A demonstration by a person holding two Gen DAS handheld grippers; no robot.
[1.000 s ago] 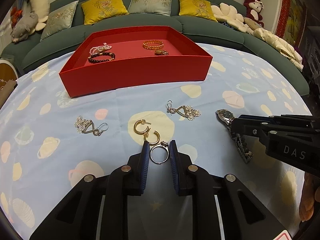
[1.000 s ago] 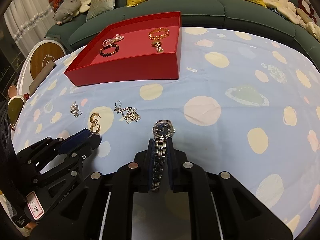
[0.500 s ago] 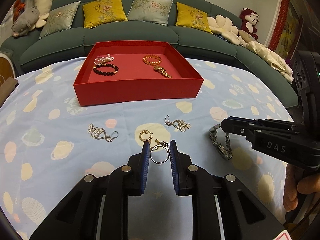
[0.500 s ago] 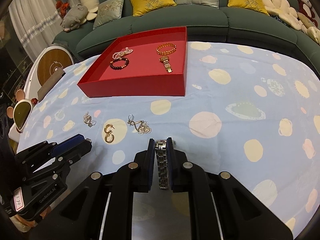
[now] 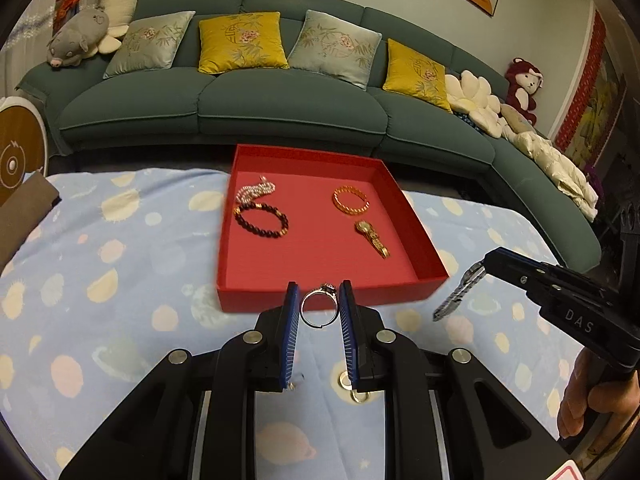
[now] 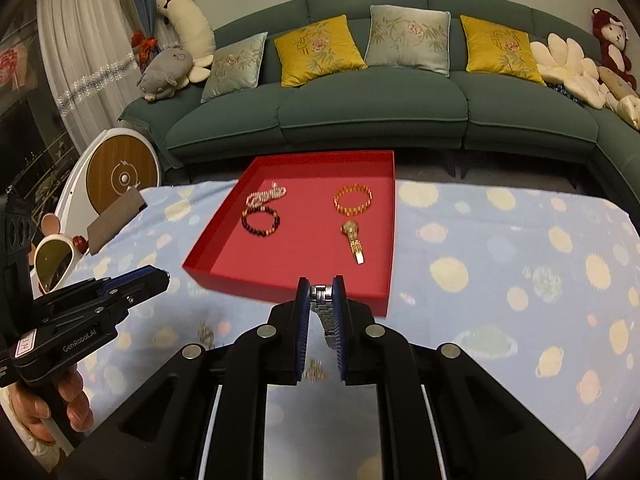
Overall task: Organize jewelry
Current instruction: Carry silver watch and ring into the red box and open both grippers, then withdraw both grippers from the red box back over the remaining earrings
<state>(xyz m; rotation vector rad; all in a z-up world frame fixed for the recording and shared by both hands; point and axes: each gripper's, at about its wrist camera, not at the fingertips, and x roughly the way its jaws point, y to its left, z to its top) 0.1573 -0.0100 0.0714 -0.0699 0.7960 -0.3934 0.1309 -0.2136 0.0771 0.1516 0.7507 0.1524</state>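
My left gripper [image 5: 319, 300] is shut on a silver ring [image 5: 319, 309] with a small stone, held above the cloth just short of the red tray's [image 5: 256, 296] near wall. My right gripper [image 6: 321, 294] is shut on a silver watch [image 6: 325, 309] by its metal band; the band hangs down at the tray's [image 6: 288, 290] near right corner, and it also shows in the left wrist view [image 5: 458, 294]. The tray holds a pearl bracelet [image 5: 255, 191], a dark bead bracelet [image 5: 261, 222], a gold bangle [image 5: 350, 200] and a gold watch [image 5: 372, 236].
Gold hoop earrings [image 5: 352, 388] and silver chain earrings [image 6: 206, 332] lie on the spotted blue cloth [image 5: 120, 280] below the grippers. A green sofa [image 5: 280, 108] with cushions stands behind the table. A brown pad [image 6: 114, 222] lies at the table's left edge.
Both grippers have lifted off the cloth and moved forward to the tray's near wall, the left carrying the ring and the right carrying the watch. The earrings stayed on the cloth.
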